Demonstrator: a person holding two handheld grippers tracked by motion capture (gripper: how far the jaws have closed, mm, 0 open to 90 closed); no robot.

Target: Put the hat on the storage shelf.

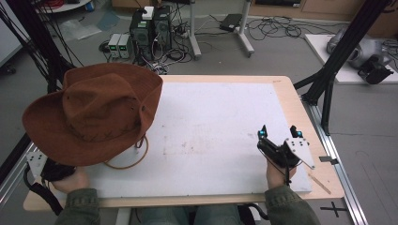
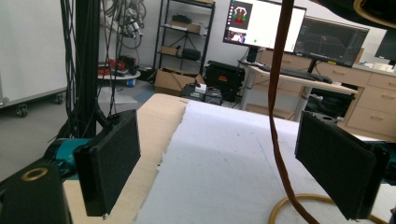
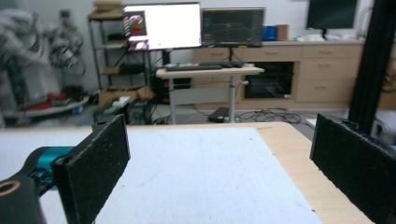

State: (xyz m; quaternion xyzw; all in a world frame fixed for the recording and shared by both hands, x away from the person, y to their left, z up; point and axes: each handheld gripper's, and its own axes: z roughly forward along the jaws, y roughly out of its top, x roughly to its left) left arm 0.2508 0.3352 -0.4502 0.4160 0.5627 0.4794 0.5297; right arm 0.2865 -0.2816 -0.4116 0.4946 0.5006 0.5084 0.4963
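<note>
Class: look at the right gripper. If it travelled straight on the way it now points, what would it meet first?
Probably nothing: the right gripper, jaws open, points along bare white mat toward the table's far edge. The way looks free, though depth is unclear.

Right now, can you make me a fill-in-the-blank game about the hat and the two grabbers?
1. The cowboy hat is coloured ____.
2. The right gripper has its jaws ____.
3. The hat's cord hangs down between the jaws of the ____ gripper.
4. The table carries a sheet coloured ____.

Missing words: brown; open; left; white
</note>
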